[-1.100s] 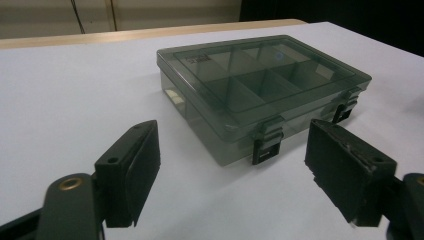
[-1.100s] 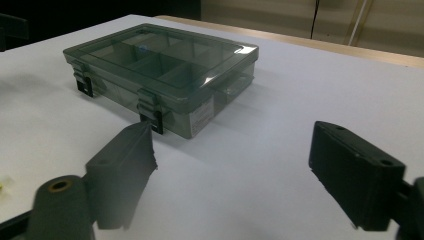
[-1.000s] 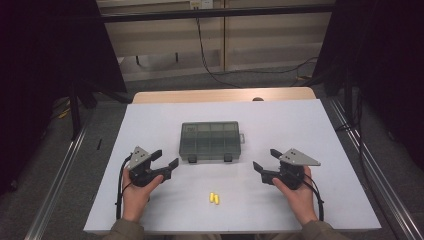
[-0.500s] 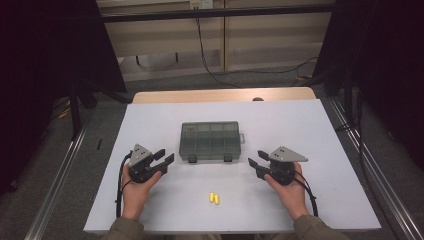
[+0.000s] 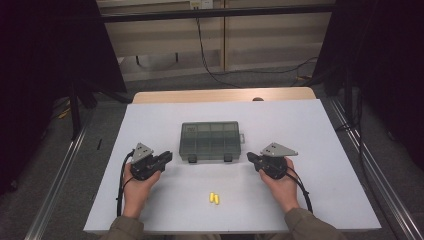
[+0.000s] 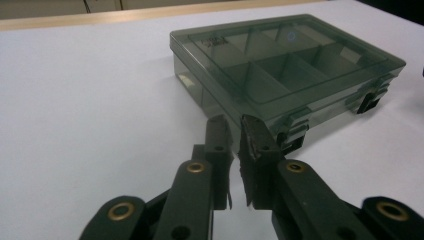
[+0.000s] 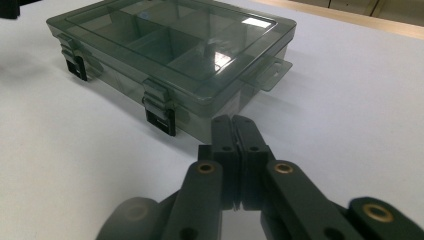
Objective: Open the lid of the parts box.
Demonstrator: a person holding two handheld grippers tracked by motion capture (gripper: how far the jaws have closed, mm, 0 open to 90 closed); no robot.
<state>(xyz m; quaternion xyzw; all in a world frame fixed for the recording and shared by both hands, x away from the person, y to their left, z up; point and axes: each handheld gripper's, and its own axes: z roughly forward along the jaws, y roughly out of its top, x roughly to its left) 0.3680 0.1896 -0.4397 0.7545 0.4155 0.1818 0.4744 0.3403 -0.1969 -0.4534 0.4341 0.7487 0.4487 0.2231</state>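
The left gripper (image 6: 235, 127) is seen with its jaws drawn nearly together, a narrow slit left between the pads and nothing in it; they have just been closing. The right gripper (image 7: 234, 125) is seen with its pads pressed flat against each other, also empty, having likewise just been closing. Both sets of tips are held just short of the compartment box (image 5: 210, 141), one at each front corner, with a strip of bare table between tips and box.

The box is laid flat near the middle of the white table top (image 5: 165, 120), its smoked clear lid down and its two dark latches (image 7: 161, 117) turned toward the person. A small hang tab (image 7: 270, 72) is found jutting from its right end. Open room is left on every side of the box, widest toward the far edge and the two side edges.

Two small yellow pieces (image 5: 214, 198) are placed side by side between the hands, near the front edge and well apart from the box; their kind cannot be made out. The contents of the compartments cannot be made out through the tinted lid, and a faint label on the lid cannot be read.

The white top is set on a wooden table (image 5: 225, 95). Grey floor, metal rails (image 5: 60, 170), trailing cables and dark curtains are seen around it.
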